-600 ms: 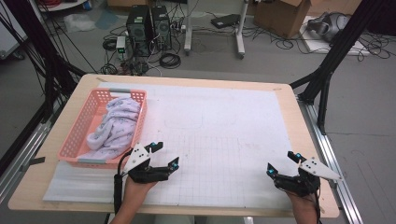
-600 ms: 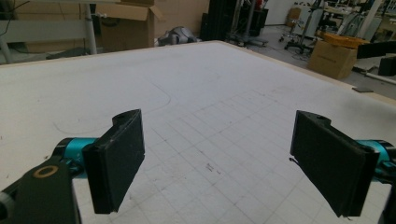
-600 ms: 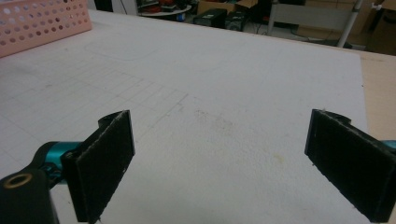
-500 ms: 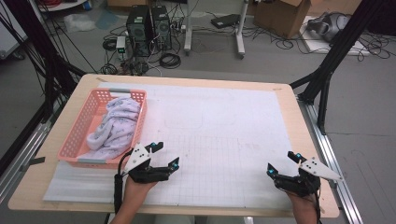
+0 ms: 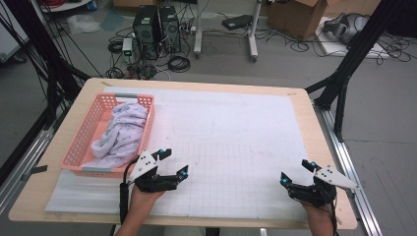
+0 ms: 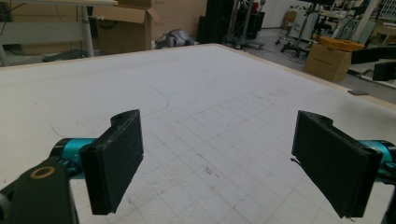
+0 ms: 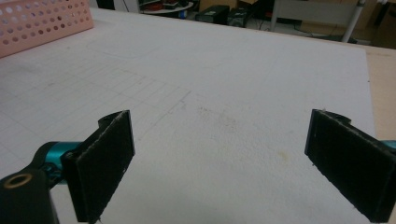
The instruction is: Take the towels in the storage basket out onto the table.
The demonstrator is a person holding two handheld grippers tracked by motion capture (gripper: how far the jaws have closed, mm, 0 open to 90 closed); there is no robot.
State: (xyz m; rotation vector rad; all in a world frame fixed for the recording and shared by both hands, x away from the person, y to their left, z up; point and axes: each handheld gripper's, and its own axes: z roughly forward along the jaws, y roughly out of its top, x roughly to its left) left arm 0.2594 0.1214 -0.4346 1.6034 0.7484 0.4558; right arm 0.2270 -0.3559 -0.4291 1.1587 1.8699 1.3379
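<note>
While both hands sit low at the near edge of the table, the left gripper and right gripper both gape wide with nothing between the jaws. The crumpled cloth is piled in the pink basket, just beside the left gripper.

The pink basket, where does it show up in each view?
High view: pink basket at left on the table, cloth inside.
Left gripper view: not in it.
Right gripper view: top left corner.
Shared landmark: white gridded mat.
</note>
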